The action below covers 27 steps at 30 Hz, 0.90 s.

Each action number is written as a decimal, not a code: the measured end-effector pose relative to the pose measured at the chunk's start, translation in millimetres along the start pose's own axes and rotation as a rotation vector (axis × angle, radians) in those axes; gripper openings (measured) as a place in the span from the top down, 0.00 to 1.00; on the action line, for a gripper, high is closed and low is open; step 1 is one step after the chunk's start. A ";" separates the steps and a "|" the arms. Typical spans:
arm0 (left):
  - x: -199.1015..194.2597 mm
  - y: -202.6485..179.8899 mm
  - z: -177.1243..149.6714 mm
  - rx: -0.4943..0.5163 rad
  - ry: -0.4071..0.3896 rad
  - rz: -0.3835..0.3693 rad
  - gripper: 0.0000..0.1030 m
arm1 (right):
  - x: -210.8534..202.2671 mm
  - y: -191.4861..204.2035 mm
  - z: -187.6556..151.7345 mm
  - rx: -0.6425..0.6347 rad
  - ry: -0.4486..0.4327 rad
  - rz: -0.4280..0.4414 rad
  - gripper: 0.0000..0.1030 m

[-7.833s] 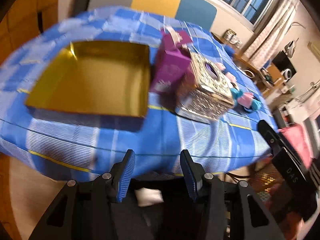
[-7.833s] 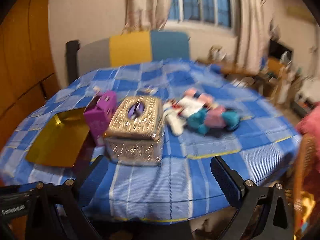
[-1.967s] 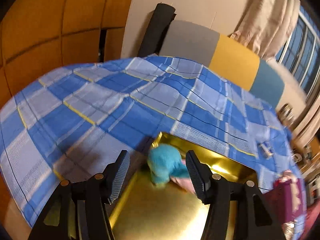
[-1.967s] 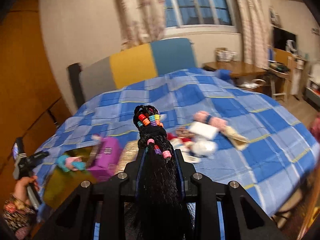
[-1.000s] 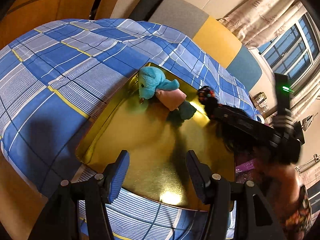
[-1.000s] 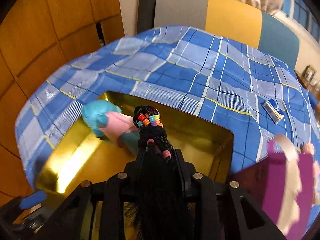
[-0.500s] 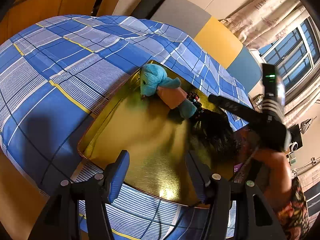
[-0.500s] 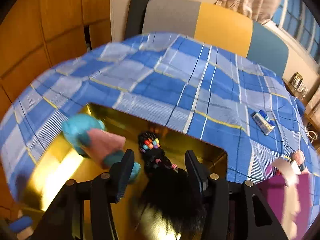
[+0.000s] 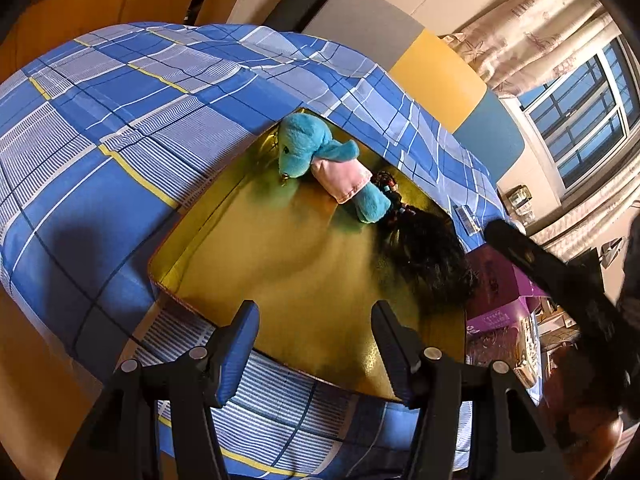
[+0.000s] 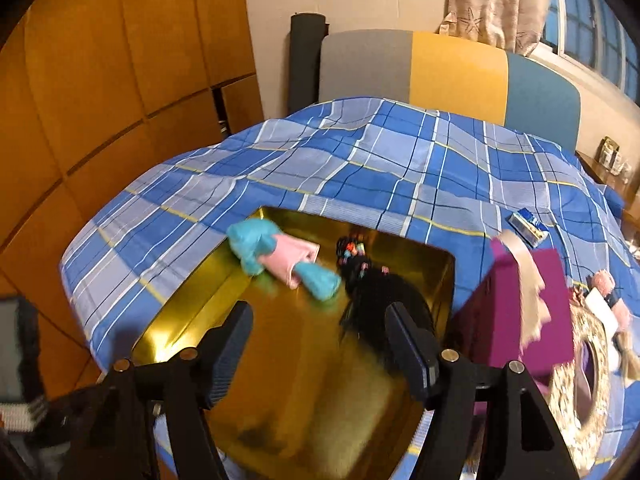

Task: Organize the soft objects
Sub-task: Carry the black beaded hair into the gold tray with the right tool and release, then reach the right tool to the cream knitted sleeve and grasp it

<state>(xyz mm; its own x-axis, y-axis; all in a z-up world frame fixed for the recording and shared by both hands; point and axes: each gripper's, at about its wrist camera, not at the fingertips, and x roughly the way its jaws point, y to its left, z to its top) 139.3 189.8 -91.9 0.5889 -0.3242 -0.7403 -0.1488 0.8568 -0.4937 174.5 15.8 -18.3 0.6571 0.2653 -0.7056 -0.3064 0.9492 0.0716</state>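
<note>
A gold tray [image 9: 256, 276] [image 10: 280, 392] sits on the blue plaid tablecloth. In it lie a turquoise plush toy in a pink shirt [image 9: 320, 160] [image 10: 280, 256] at the far side and a black hair piece with coloured beads [image 9: 420, 248] [image 10: 372, 292] beside it. My left gripper [image 9: 314, 344] is open and empty above the tray's near edge. My right gripper [image 10: 320, 344] is open and empty above the tray, just in front of the hair piece.
A purple box [image 10: 504, 312] [image 9: 504, 292] stands right of the tray, with an ornate silver tissue box [image 10: 580, 384] beside it. More soft toys [image 10: 608, 292] lie at the far right. A small blue packet [image 10: 528, 222] lies on the cloth. A chair back [image 10: 440, 68] stands behind the table.
My right gripper opened and let the black hair piece go into the tray beside the plush toy, then drew back. My left gripper stayed open over the tray's near edge.
</note>
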 end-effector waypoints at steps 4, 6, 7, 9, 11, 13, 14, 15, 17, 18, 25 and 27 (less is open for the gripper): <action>2.0 -4.2 -5.5 0.013 0.013 -0.014 0.43 | -19.2 -8.5 -17.7 0.002 0.004 0.014 0.33; 3.8 -8.8 -7.9 0.024 0.024 -0.023 0.43 | -28.9 -13.7 -24.8 0.008 -0.001 0.009 0.32; 4.6 -11.8 -9.4 0.032 0.029 -0.024 0.43 | -33.6 -16.9 -27.8 0.010 -0.004 0.006 0.32; 5.2 -17.1 -11.7 0.043 0.033 -0.025 0.42 | -43.1 -23.3 -34.2 0.019 -0.014 -0.007 0.32; 5.5 -22.5 -14.0 0.055 0.031 -0.025 0.42 | -52.9 -28.4 -39.3 0.022 -0.027 -0.014 0.32; 6.2 -29.5 -17.3 0.077 0.032 -0.019 0.42 | -62.5 -34.4 -43.9 0.030 -0.039 -0.029 0.31; 6.6 -31.8 -18.3 0.083 0.033 -0.020 0.42 | -67.5 -37.9 -45.8 0.038 -0.046 -0.034 0.31; 6.9 -35.0 -20.0 0.092 0.035 -0.022 0.42 | -71.5 -41.5 -47.6 0.045 -0.051 -0.039 0.31; 7.3 -39.9 -22.8 0.107 0.036 -0.025 0.42 | -80.7 -52.7 -51.5 0.072 -0.064 -0.052 0.31; 7.5 -43.3 -24.7 0.116 0.037 -0.031 0.42 | -85.2 -59.0 -53.5 0.089 -0.070 -0.056 0.31; 9.9 -68.4 -40.3 0.186 0.074 -0.101 0.42 | -113.5 -103.8 -67.3 0.184 -0.125 -0.118 0.31; 10.1 -77.1 -44.9 0.211 0.084 -0.126 0.42 | -121.4 -121.1 -72.3 0.216 -0.141 -0.147 0.30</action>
<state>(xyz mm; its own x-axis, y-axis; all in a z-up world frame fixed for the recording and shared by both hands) 121.0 102.4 -81.8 0.5231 -0.4584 -0.7185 0.0957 0.8693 -0.4849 82.0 -143.6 7.7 0.7776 0.1284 -0.6156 -0.0567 0.9893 0.1346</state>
